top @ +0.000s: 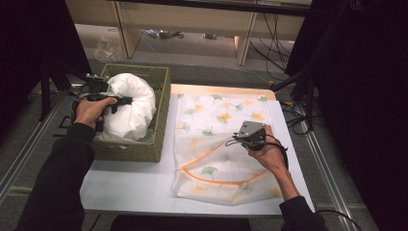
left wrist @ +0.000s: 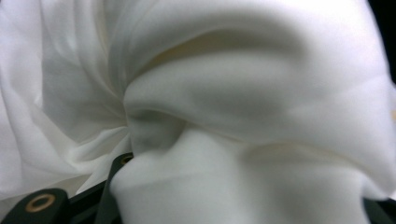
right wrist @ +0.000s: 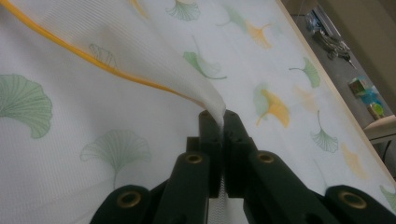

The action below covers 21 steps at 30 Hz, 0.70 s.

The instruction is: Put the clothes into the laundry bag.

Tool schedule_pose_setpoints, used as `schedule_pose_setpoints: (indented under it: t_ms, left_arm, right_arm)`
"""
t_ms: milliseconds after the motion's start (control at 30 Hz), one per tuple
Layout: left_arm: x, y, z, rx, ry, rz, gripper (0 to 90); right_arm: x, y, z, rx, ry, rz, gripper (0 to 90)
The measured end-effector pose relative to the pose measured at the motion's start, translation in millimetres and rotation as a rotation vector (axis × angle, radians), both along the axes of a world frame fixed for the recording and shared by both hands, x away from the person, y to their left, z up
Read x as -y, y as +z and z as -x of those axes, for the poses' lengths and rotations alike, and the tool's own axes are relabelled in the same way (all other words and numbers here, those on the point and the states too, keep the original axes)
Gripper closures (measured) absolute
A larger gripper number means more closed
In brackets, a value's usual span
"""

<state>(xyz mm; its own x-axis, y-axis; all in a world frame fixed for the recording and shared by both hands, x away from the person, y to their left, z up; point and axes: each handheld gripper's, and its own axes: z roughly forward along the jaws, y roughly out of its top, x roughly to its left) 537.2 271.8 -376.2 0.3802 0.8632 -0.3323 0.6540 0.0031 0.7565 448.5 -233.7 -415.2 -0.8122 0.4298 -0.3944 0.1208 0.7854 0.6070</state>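
So here's what we've got on the desk (top: 144, 185). Our left gripper (top: 126, 100) is over the wicker basket (top: 159, 120) that sits at the desk's left edge, and it's dug into the big white pillow (top: 132, 108) stuffed in there. From the left gripper view the white fabric (left wrist: 224, 116) bulges up between the jaws and bunches into deep folds right in front of the camera, so the jaws stand partway apart with a thick wad of pillow pinched between them. We'd call that a grab on the pillow, not a loose hover. The pillow itself is still in the basket, bulging up above the rim.

Our right gripper (top: 230, 142) is over the middle of the desk, on the mesh pillowcase (top: 216, 125) with the green and orange ginkgo leaves, which lies flat from the far edge down to the near edge. In the right gripper view the jaws are clenched tight with barely a sliver between them, and a peak of the mesh (right wrist: 212, 100) with its orange trim (right wrist: 93, 63) is nipped right at the tips and lifted off the layer underneath.

The two grippers are well apart.
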Motion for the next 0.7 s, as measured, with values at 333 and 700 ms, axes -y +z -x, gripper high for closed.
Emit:
schedule_pose_setpoints:
  t_ms: [333,700]
  left_arm:
    - [-1.5,35.5,11.9,0.065,-0.014,0.078,51.9]
    - [2.3,70.8,28.0,0.091,-0.066,0.104,51.7]
  right_arm:
    - [1.0,1.5,-0.2,0.008,0.006,0.002,89.3]
    - [1.2,2.0,-0.5,0.014,0.009,0.003,89.3]
